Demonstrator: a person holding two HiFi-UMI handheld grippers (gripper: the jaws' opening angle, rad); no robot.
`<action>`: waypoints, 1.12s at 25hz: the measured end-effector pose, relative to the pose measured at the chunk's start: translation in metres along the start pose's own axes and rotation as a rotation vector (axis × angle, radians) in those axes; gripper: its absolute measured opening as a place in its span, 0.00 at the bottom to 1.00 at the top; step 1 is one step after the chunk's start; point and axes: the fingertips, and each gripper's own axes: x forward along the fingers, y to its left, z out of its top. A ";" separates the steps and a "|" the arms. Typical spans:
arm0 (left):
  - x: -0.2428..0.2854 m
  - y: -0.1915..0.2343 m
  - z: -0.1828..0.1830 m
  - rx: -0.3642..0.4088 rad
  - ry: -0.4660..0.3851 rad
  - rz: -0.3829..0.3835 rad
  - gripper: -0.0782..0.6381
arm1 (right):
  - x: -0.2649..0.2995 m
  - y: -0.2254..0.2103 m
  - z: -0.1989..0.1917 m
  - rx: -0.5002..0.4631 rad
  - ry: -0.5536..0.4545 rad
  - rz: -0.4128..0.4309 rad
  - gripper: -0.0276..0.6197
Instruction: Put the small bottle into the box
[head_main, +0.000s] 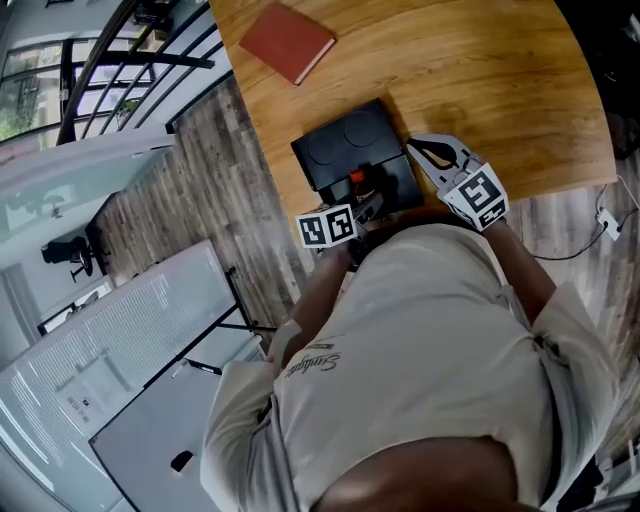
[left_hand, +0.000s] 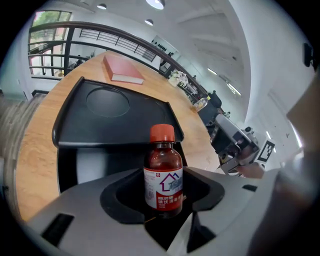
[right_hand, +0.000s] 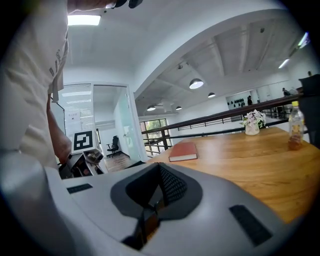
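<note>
Small brown bottle w/ orange cap (left_hand: 163, 175) is pinched in left gripper (head_main: 368, 200) jaws at open black plastic box (left_hand: 67, 165), not yet placed inside; right gripper (right_hand: 150, 210) jaws are pressed together, empty.

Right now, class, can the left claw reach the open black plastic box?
Probably yes: the left claw, shut on the small brown red-capped bottle, hangs right at the black plastic box, its lid open, nothing between.

You hold two grippers: one left gripper (head_main: 362, 200), one right gripper (head_main: 432, 152). You have one table (head_main: 480, 80), one box (head_main: 350, 150), one small bottle (left_hand: 162, 172) and one book (head_main: 287, 42) at the far left. Far right you have one drink bottle (right_hand: 296, 125) and one vase (right_hand: 252, 123) of flowers.
</note>
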 end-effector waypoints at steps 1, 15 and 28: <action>0.001 0.001 -0.002 0.003 0.017 0.008 0.42 | -0.002 -0.002 -0.002 0.011 -0.002 -0.010 0.04; 0.018 0.023 -0.026 -0.071 0.114 0.045 0.42 | 0.005 -0.013 -0.009 0.023 0.007 -0.004 0.04; 0.031 0.041 -0.031 -0.205 0.169 0.134 0.43 | 0.006 -0.019 -0.016 0.041 0.026 0.014 0.04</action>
